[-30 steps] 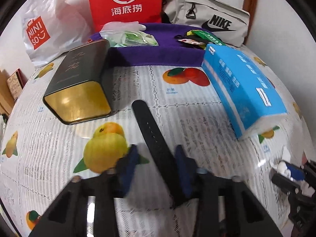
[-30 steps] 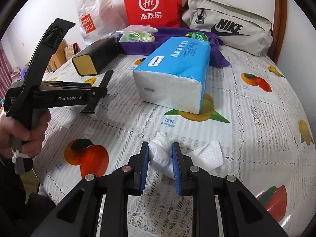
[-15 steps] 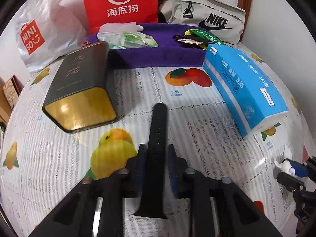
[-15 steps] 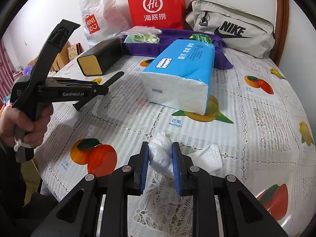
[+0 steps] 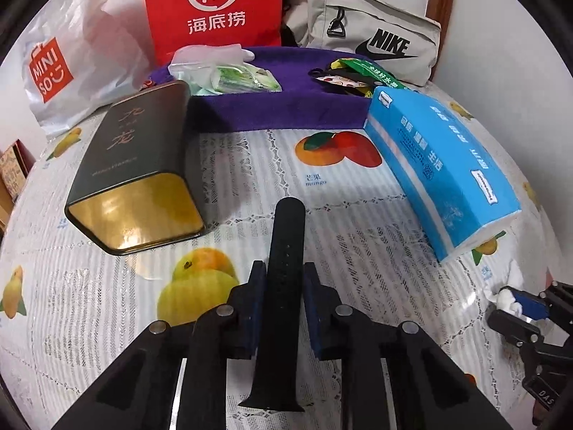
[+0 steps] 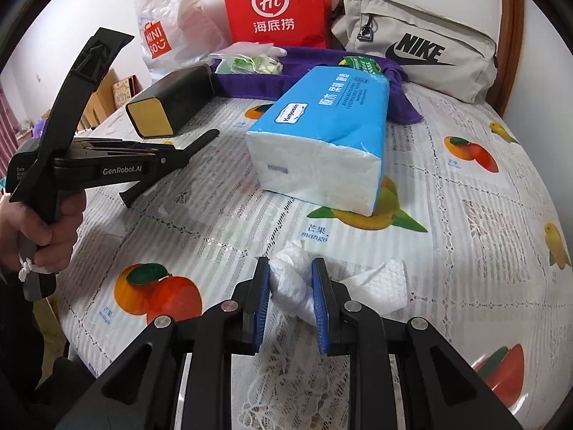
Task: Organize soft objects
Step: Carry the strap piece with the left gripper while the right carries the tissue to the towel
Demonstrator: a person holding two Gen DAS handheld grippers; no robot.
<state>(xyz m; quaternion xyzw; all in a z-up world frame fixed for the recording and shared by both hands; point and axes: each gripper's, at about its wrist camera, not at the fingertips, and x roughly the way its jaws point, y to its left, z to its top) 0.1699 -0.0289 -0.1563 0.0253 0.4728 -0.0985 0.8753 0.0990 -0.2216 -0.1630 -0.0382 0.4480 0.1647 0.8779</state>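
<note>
A long black perforated rubber strap point(image 5: 284, 286) is clamped between the blue pads of the left gripper point(image 5: 284, 279), whose jaws have just been closing on it. The strap runs lengthwise between the fingers; its rounded far end is seen over the white lace tablecloth printed with fruit point(image 5: 358, 251), and in the right wrist view the strap appears lifted off that cloth. The left gripper's handle is held by a person's hand point(image 6: 46, 229).

A crumpled wad of white tissue point(image 6: 292, 283) is grasped between the pads of the right gripper point(image 6: 290, 286), just above the cloth. A flat sheet of white embossed tissue point(image 6: 379, 286) lies on the cloth just right of it.

Beyond the strap, a dark rectangular tin with a gold end point(image 5: 132, 175) lies on its side to the left, and a blue plastic pack of tissues point(image 5: 440, 165) lies to the right. A folded purple cloth point(image 5: 286, 107) is spread behind them, bearing a clear bag of green packets point(image 5: 229, 75).
</note>
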